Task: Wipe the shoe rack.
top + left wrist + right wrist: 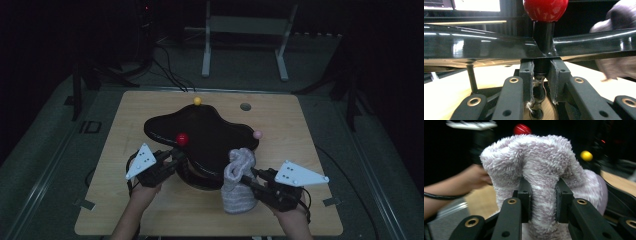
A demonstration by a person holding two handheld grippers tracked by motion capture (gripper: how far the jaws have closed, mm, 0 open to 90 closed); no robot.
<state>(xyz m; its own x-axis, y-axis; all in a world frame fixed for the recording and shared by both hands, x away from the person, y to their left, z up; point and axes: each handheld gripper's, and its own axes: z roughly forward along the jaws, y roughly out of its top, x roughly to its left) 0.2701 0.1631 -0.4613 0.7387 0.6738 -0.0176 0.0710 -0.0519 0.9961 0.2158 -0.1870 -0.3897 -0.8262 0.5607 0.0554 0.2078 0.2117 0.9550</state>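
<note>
Clamping the fuzzy sock [239, 175] by its cuff, the right claw [248, 176] lifts it beside the black rack [200, 132]; the left claw [176, 157] grips the red-knobbed peg [541, 65]. Next, I'd judge: hang it over a peg.

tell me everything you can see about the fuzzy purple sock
The sock is a pale lilac, fluffy fleece-like fabric with faint stripes. It hangs upright by the table's near edge, its cuff bunched into a ruffle at the top and its lower part touching the table. The right hand-held gripper is shut on its upper part, fabric squeezed between the jaws. Its cuff sits against the near rim of the black stand.
</note>
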